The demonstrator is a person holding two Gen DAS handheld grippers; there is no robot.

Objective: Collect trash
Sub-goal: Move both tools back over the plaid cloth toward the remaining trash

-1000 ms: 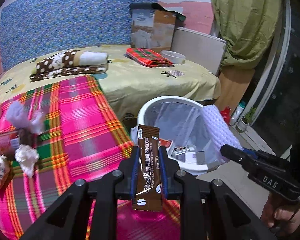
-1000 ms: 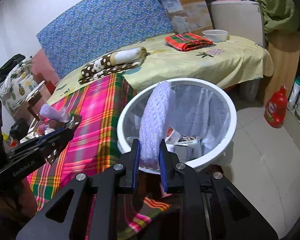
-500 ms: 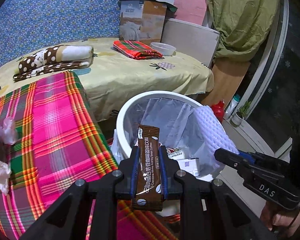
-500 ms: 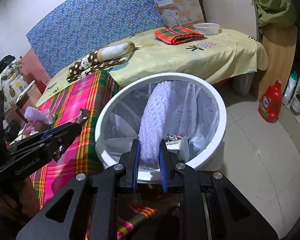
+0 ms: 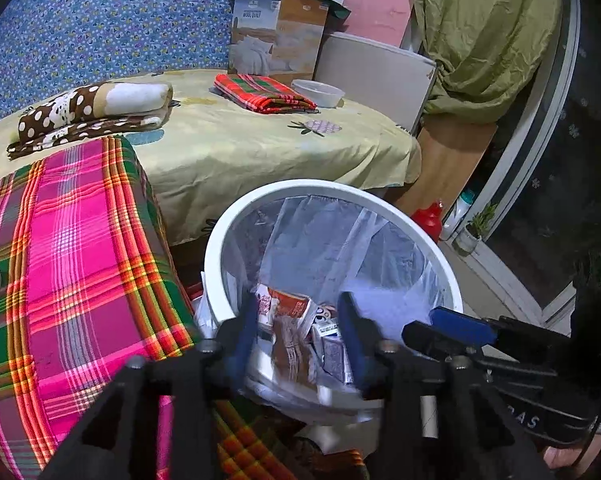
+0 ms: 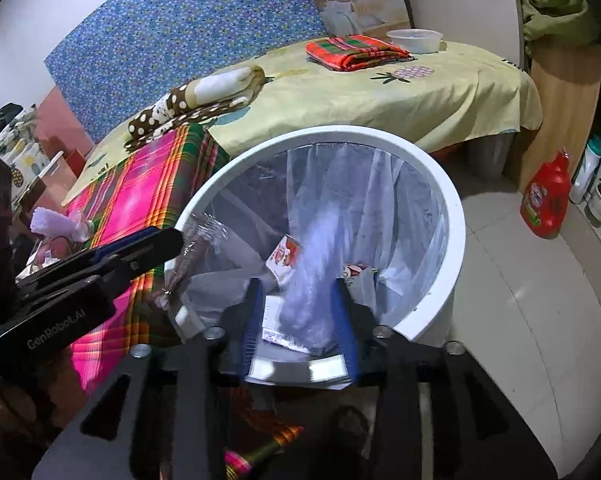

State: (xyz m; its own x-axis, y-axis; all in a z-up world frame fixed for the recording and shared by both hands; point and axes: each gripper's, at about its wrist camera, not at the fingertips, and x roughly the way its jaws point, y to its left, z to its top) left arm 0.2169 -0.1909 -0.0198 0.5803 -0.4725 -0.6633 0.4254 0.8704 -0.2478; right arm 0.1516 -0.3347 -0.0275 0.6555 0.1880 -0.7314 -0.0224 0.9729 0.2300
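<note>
We see the left gripper (image 5: pixel 298 330) opening, the blurred brown foil sachet (image 5: pixel 290 346) loose between its jaws above the round white plastic-lined bin (image 5: pixel 236 226); the right gripper (image 6: pixel 300 312) opening, the white knobbly foam sleeve (image 6: pixel 314 280) dropping free between them.

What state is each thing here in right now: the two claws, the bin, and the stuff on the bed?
Left claw: opening, brown sachet slipping out, blurred.
Right claw: opening, white foam net dropping, blurred.
Bin: upright, lined with a clear bag, some trash inside.
Red checked cloth: folded on the bed.
Spotted blanket: folded.
Bowl: upright.
</note>
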